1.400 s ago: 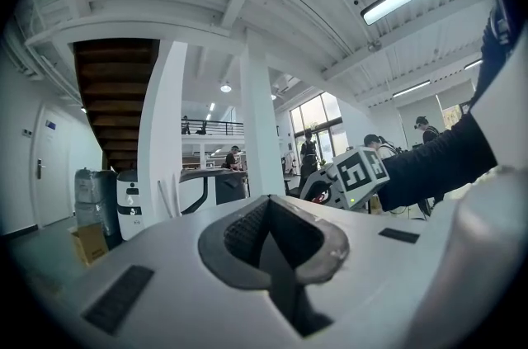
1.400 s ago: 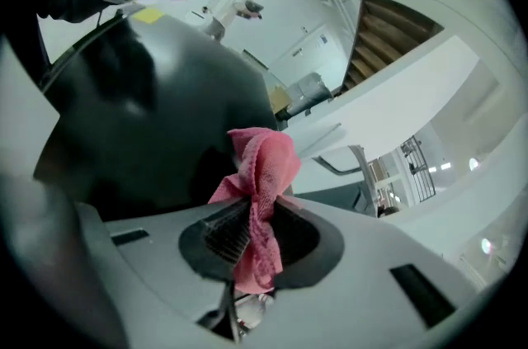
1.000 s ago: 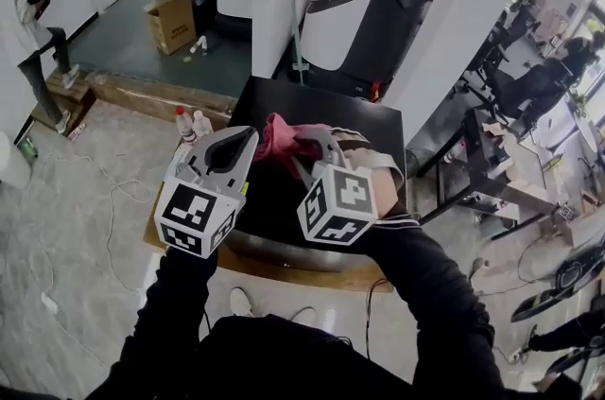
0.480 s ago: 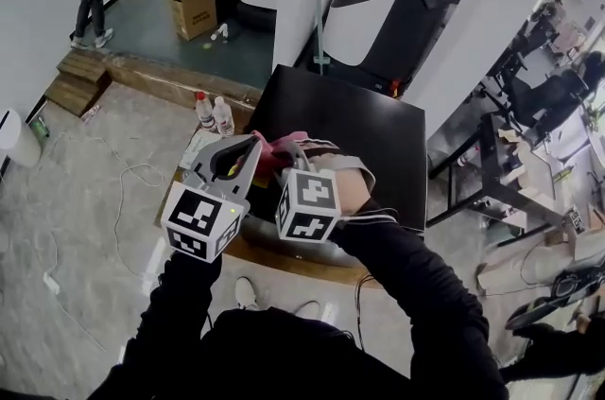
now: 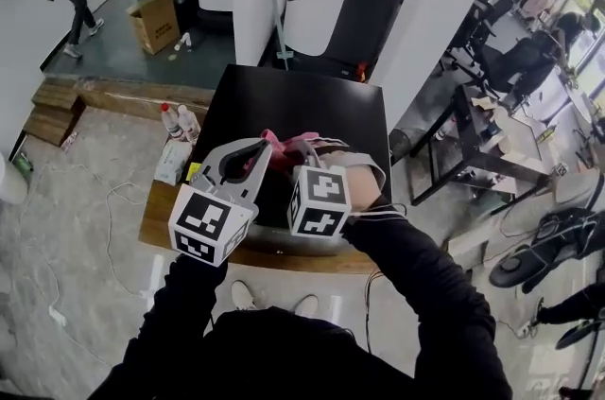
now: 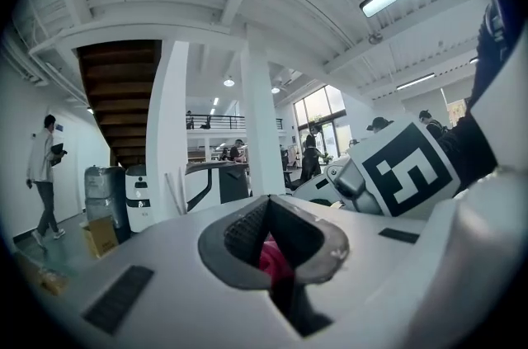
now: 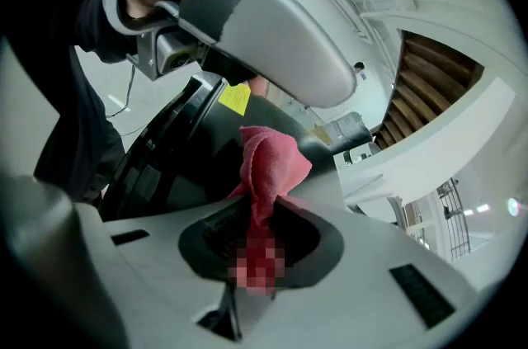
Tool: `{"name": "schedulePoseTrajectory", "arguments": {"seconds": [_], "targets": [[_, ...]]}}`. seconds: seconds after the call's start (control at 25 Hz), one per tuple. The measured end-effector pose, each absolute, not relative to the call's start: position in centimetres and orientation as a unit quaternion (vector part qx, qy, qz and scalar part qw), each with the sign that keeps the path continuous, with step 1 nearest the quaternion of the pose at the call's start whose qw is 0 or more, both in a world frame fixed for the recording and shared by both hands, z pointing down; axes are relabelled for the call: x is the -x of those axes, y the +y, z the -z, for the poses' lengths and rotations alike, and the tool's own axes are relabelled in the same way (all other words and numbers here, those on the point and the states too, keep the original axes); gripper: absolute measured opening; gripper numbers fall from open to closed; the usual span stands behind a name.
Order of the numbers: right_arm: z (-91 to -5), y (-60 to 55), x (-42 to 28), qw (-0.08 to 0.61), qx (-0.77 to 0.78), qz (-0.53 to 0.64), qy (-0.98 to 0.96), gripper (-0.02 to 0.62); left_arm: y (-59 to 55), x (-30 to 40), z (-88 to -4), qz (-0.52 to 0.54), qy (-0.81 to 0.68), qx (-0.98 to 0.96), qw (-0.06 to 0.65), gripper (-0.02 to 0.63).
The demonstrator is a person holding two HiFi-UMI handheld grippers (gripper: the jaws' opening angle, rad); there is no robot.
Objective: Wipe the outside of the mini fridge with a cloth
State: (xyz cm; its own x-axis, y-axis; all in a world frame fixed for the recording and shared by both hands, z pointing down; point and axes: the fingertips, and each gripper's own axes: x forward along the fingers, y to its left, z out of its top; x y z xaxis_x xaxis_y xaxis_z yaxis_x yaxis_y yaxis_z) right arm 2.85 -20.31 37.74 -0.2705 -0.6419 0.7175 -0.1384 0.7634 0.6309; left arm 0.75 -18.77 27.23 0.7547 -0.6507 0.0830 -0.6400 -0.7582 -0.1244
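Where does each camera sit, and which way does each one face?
Head view: on the person's head, facing steeply down at the fridge; shows both sleeves, left gripper, right gripper.
Left gripper view: on the left gripper, facing out at a pillar; shows its jaws and the right gripper's cube.
Right gripper view: on the right gripper, facing the fridge; shows its jaws, the left gripper above.
Shared: the cloth shows in all three.

Both black-sleeved arms reach up from the lower frame, grippers side by side at centre. The left gripper (image 5: 265, 146) has its jaws drawn close, the pink cloth (image 7: 268, 162) showing between them. The right gripper (image 5: 299, 160) clamps that cloth, marker cube facing the camera.
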Motion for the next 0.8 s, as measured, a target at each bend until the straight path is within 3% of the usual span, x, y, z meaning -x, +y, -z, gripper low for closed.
{"name": "schedulePoseTrajectory", "arguments": {"seconds": [0.52,0.8], "targets": [[-37.7,-16.1,-21.4,0.573,-0.337,0.171,-0.728,0.064,-14.4,-12.7,-26.5,0.061,0.296,0.951,0.059,0.006],[-37.3,-14.0,-27.7,0.569,-0.369,0.163,-0.716,0.064,-11.8,-17.4,-26.1,0.051,0.283,0.956,0.06,0.006]]}}
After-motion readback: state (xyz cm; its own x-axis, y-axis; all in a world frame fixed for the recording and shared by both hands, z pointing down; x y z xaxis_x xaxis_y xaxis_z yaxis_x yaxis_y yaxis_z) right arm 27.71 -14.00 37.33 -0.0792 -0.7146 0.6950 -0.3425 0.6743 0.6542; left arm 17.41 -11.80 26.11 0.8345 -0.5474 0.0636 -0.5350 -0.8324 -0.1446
